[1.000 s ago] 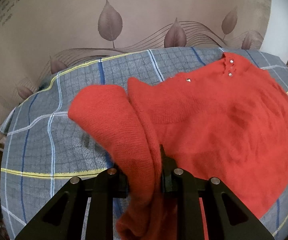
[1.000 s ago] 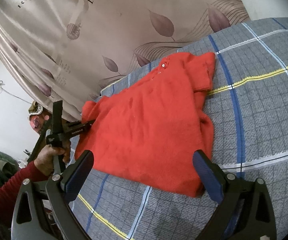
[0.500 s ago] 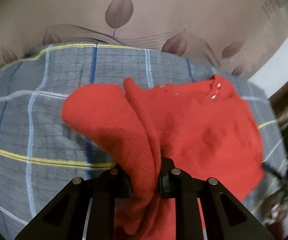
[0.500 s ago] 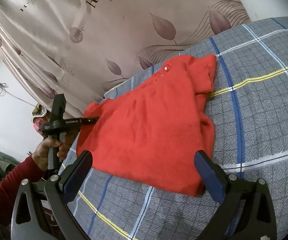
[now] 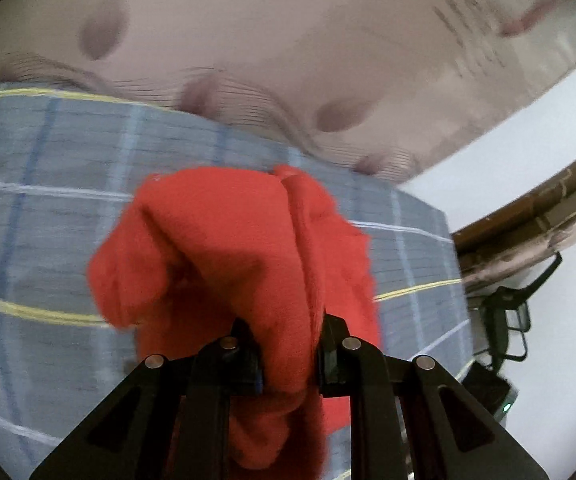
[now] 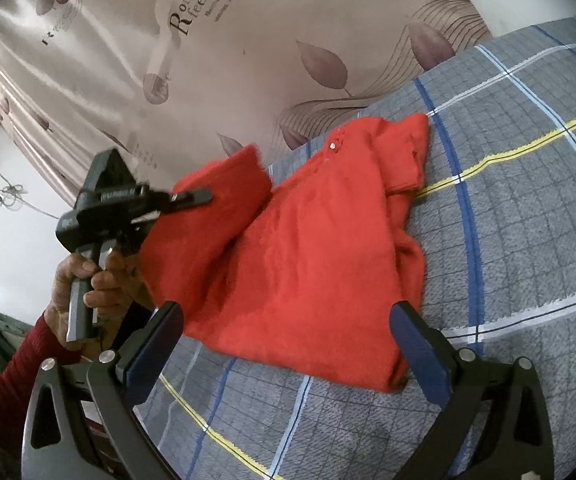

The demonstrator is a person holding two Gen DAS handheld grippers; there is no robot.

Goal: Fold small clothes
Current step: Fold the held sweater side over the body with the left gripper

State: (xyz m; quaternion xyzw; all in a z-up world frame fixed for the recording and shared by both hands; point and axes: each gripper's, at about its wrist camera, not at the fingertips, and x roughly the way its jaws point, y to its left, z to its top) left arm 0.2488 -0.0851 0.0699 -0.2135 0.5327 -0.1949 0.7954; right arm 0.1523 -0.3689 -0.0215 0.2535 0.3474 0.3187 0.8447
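Note:
A small red knit sweater (image 6: 319, 240) lies on the grey plaid bed cover (image 6: 519, 216), its neck with small shiny buttons toward the curtain. My left gripper (image 5: 288, 344) is shut on the sweater's left sleeve (image 5: 224, 248), which bunches up between the jaws and hangs below them. From the right wrist view the left gripper (image 6: 204, 197) holds that sleeve (image 6: 212, 216) lifted off the bed at the sweater's left side. My right gripper (image 6: 288, 340) stands wide open just in front of the sweater's hem, with nothing between its fingers.
A beige curtain with leaf prints (image 6: 248, 52) hangs behind the bed. A hand (image 6: 88, 280) in a red sleeve holds the left gripper's handle. A brown wooden frame (image 5: 535, 216) and a dark stand (image 5: 507, 312) are at the right of the left wrist view.
The left gripper has lifted the sleeve up off the bed and swung it toward the sweater's body. The right gripper has stayed in place.

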